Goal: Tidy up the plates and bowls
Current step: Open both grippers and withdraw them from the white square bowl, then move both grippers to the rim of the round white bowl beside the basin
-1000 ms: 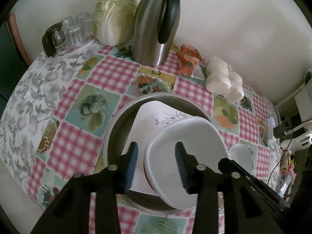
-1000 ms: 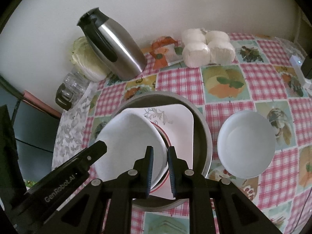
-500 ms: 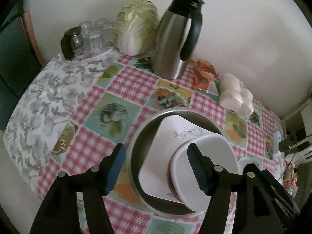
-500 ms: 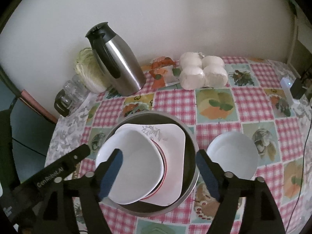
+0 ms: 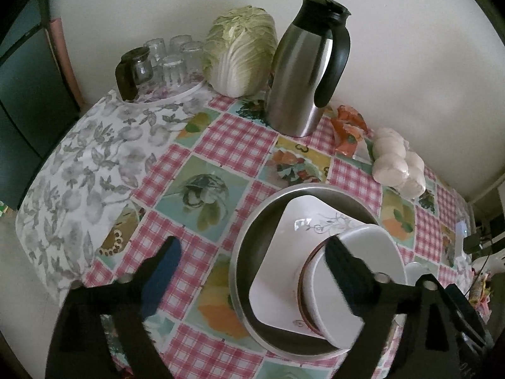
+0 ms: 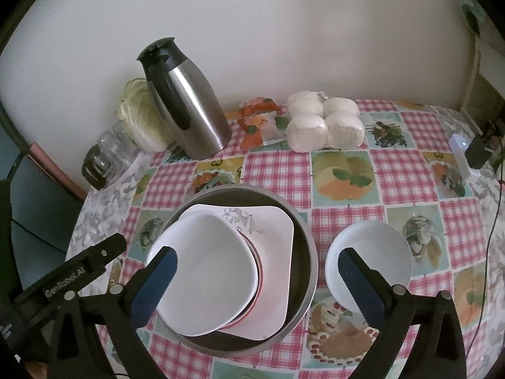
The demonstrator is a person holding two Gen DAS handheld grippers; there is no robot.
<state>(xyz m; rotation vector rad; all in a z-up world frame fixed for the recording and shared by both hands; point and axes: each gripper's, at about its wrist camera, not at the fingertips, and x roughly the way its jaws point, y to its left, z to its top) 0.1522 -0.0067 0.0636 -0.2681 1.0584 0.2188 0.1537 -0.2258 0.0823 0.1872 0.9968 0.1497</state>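
A metal basin [image 6: 304, 240] sits on the checked tablecloth. A square white plate [image 6: 274, 221] with a grey floral print lies in it. On the plate are a red-rimmed dish [image 6: 257, 262] and, nested on top, a white bowl [image 6: 205, 271]. A second white bowl [image 6: 375, 249] stands on the cloth to the right of the basin. My right gripper [image 6: 256, 254] hovers above the stack, its jaws opening wide with nothing between the pads. My left gripper [image 5: 252, 249] hovers over the basin's left rim [image 5: 249, 240], jaws also opening and holding nothing.
Along the wall stand a steel thermos jug [image 5: 303, 82], a cabbage [image 5: 243, 50], upturned glasses on a tray [image 5: 167, 60], an orange packet [image 5: 347, 126] and a pack of white buns [image 5: 397, 164]. A white device with cables [image 6: 464, 154] sits at the table's right edge.
Both grippers have opened wide and drawn back and up from the white bowl. The right was shut on its rim; the bowl now rests on the stack in the basin.
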